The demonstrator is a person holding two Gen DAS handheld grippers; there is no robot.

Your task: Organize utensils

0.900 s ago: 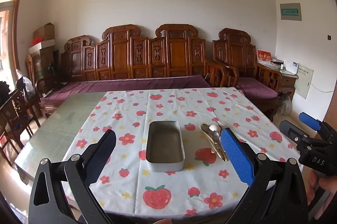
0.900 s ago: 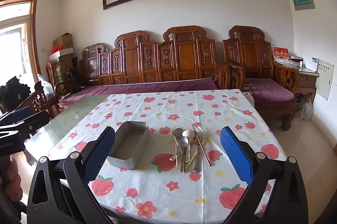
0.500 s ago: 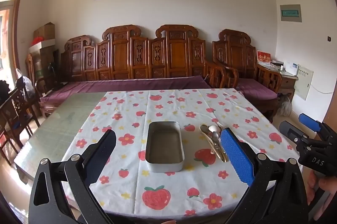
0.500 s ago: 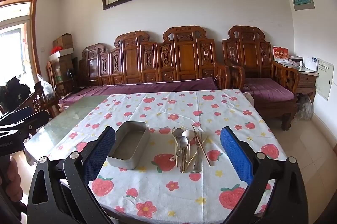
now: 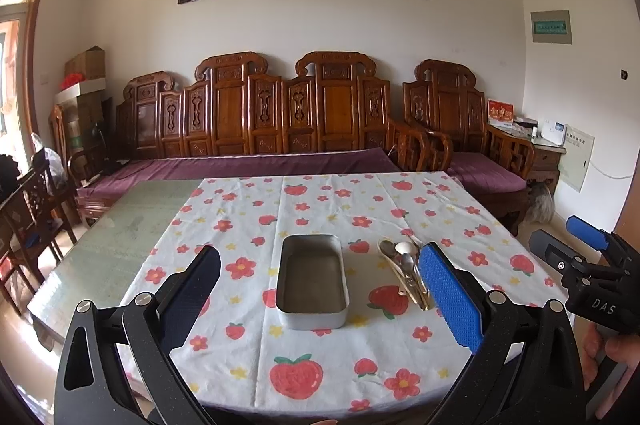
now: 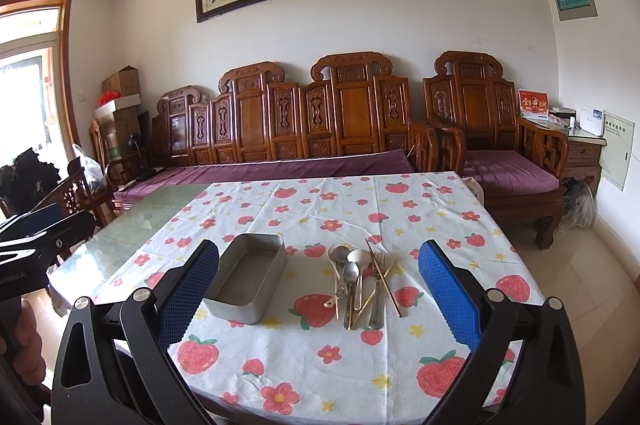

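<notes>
On the body of our right gripper (image 5: pixel 588 257), seen at the edge of the left wrist view, we read the white letters "DAS"; the lettering on our left gripper (image 6: pixel 36 229), seen from the right wrist view, is too small and cut off for us to make out. A red card (image 6: pixel 533 103) with gold characters stands on a side cabinet by the wall, and we cannot read it.

We see one metal tin (image 6: pixel 250 279), rectangular with rounded corners, lying on the strawberry tablecloth (image 6: pixel 340 365) with nothing inside it. Just beside it, on its right, lies one loose pile of utensils (image 6: pixel 362 283), handles pointing toward us. In that pile we count three spoon bowls and at least one fork, plus several thin gold-coloured sticks crossing each other; the exact number of pieces we cannot tell, since they overlap. The pile and the tin lie apart, not touching.

Both of our grippers hang above the near edge of the table with their blue-padded fingers (image 5: pixel 448 297) spread wide, and neither has hold of anything. The tin sits between the left gripper's fingers in its own view, the utensils between the right gripper's fingers (image 6: pixel 448 295) in its view
</notes>
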